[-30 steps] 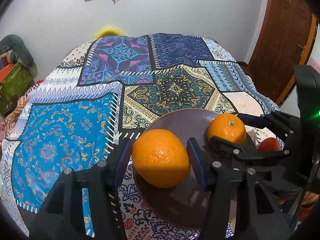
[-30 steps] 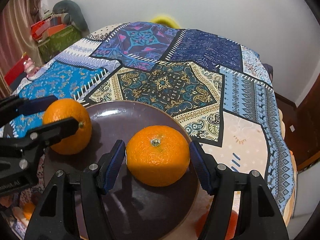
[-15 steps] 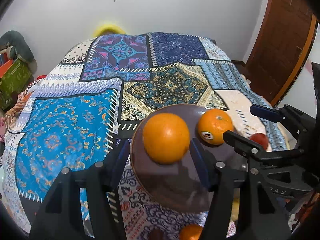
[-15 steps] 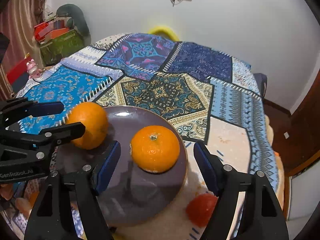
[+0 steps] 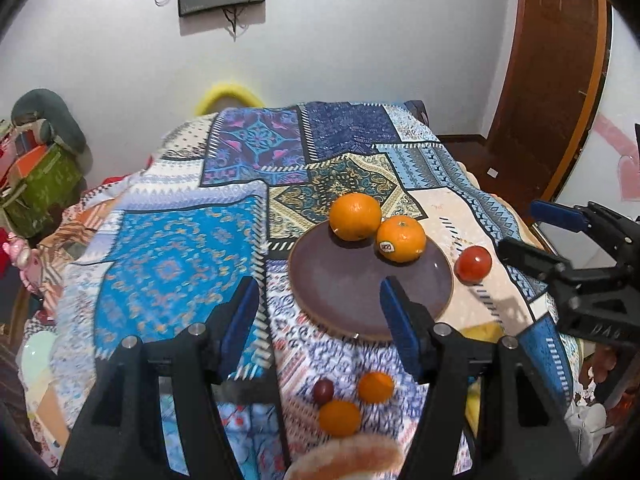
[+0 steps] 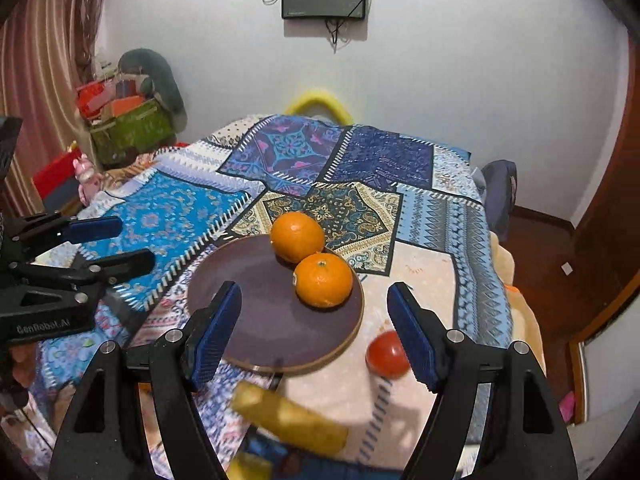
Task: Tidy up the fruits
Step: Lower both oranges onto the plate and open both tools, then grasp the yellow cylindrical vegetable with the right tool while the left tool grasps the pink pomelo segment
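Two oranges sit touching at the far edge of a brown plate, which also shows in the right wrist view with both oranges. A red tomato lies on the cloth right of the plate. Two small oranges and a dark plum lie near the front. My left gripper is open and empty, back from the plate. My right gripper is open and empty, also back from the plate.
A patchwork cloth covers the table. A yellow fruit, blurred, lies near the front edge. A pale round thing is at the bottom of the left view. A wooden door stands right; boxes stand left.
Both grippers let go of their oranges on the plate and pulled back and up. The oranges now rest together at the plate's far edge, and more fruit shows near the front.
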{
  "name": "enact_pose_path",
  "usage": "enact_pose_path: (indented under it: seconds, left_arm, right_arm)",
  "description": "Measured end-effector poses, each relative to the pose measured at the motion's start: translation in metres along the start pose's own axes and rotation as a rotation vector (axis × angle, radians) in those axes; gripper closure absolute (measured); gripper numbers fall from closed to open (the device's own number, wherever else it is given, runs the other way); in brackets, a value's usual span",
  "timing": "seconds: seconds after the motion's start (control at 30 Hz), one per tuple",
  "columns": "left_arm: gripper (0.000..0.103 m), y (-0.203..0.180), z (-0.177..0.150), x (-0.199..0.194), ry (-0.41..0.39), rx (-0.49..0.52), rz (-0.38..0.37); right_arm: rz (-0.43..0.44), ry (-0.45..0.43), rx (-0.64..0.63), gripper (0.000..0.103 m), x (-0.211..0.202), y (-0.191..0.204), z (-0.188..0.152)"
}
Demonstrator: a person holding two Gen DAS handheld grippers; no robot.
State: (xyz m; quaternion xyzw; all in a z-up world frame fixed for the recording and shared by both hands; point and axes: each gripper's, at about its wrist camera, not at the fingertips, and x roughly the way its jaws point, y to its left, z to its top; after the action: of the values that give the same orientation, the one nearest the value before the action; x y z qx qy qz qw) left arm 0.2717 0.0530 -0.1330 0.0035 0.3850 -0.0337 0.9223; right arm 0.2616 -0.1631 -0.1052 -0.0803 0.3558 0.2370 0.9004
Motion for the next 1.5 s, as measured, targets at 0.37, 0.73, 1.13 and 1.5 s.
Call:
enact_pose_path:
  seconds: [0.37,0.73,1.13,1.5]
  left_arm:
    - [0.032,0.02,-0.041,-0.061,-0.01,0.004,0.035]
    - [0.024,0.02,-0.095,-0.043,0.102,0.017,0.003]
    - [0.024,0.004,-0.136,0.014,0.251,0.05,-0.06]
    - [0.042,-0.004,-0.142,0.025,0.265,0.036,-0.071]
  right_arm:
    - [-0.008,-0.034,0.019,0.03,-0.062,0.008,-0.028]
    - [0.023,0.064,0.067,0.03,-0.059,0.016,-0.081]
    - [0.088,0.227,0.072,0.03,-0.012,0.035,-0.126]
    - [0.123,0.315,0.036,0.057,0.012,0.046,-0.147]
